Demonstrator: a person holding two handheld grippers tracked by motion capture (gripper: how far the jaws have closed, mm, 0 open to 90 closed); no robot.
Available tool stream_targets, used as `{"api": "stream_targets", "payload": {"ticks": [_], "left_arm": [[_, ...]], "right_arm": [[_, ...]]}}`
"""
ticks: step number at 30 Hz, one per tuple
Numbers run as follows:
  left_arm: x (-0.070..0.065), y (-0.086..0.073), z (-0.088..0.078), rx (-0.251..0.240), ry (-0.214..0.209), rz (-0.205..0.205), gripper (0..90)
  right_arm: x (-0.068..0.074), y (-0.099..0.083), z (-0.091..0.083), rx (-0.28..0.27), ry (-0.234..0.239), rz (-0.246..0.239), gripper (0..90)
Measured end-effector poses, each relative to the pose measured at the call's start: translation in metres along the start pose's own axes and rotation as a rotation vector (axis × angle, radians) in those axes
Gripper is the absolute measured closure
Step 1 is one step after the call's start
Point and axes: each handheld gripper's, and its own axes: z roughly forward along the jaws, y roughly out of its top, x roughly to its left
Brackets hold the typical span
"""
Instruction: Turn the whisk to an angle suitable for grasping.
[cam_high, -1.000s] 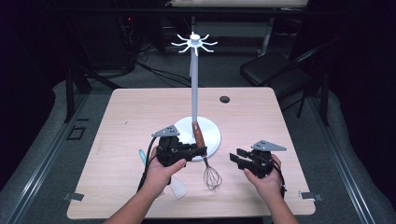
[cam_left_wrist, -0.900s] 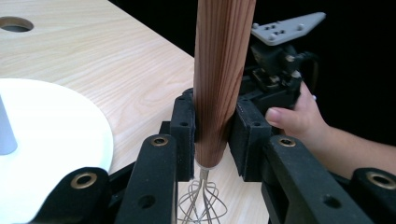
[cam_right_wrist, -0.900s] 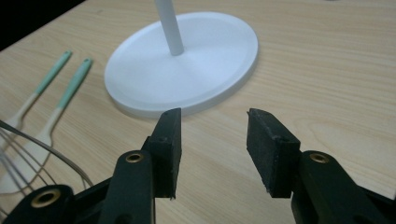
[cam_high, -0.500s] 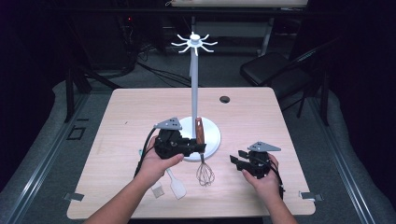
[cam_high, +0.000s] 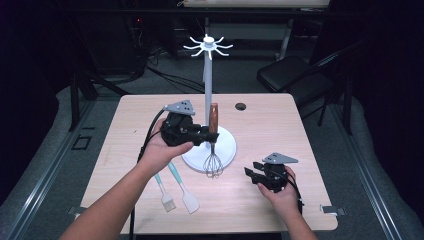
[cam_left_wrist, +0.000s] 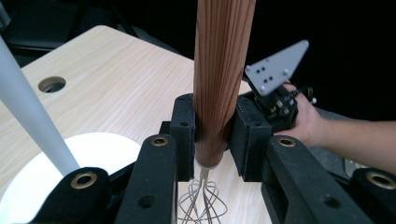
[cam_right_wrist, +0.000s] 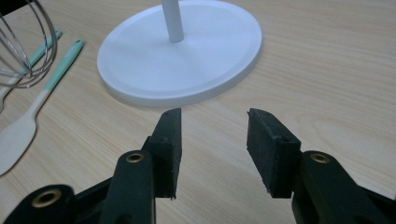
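A whisk (cam_high: 213, 120) with a brown wooden handle (cam_left_wrist: 222, 70) hangs upright, its wire head (cam_high: 213, 164) down over the front edge of the white stand base (cam_high: 227, 145). My left gripper (cam_high: 209, 135) is shut on the lower handle, both pads (cam_left_wrist: 183, 135) pressing on it. The stand's pole (cam_high: 207, 85) rises just behind the whisk to a ring of hooks (cam_high: 207, 46). My right gripper (cam_high: 251, 170) rests low at the front right and points at the base (cam_right_wrist: 187, 51). It (cam_right_wrist: 214, 135) is open with nothing between its jaws, which have just closed a little.
A pale spatula (cam_high: 186, 194) and a brush (cam_high: 163, 194), both with teal handles, lie at the table's front left; the spatula (cam_right_wrist: 28, 126) is left of the right gripper. A cable hole (cam_high: 240, 106) marks the far edge. A dark chair (cam_high: 295, 75) stands beyond the table.
My left gripper has risen with the whisk, lifting its wire head off the table and bringing it closer to the pole. The right hand has hardly moved.
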Motion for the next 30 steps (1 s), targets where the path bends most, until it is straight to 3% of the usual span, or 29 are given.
{"api": "stream_targets", "payload": {"ticks": [3,10,14,30], "left_arm": [[0.004,0.009,-0.004,-0.006,0.009,-0.002,72.6],[0.012,0.026,-0.016,-0.050,0.010,-0.022,72.6],[0.015,0.039,-0.024,-0.054,0.033,-0.016,72.6],[0.022,0.077,-0.029,-0.074,0.026,-0.016,72.6]], "right_arm": [[0.001,0.001,-0.002,-0.022,-0.009,-0.005,55.8],[-0.001,0.000,-0.002,-0.011,-0.014,-0.005,55.7],[0.001,0.000,0.000,-0.007,-0.019,-0.027,55.4],[0.002,0.000,0.001,-0.009,-0.003,-0.028,54.8]]}}
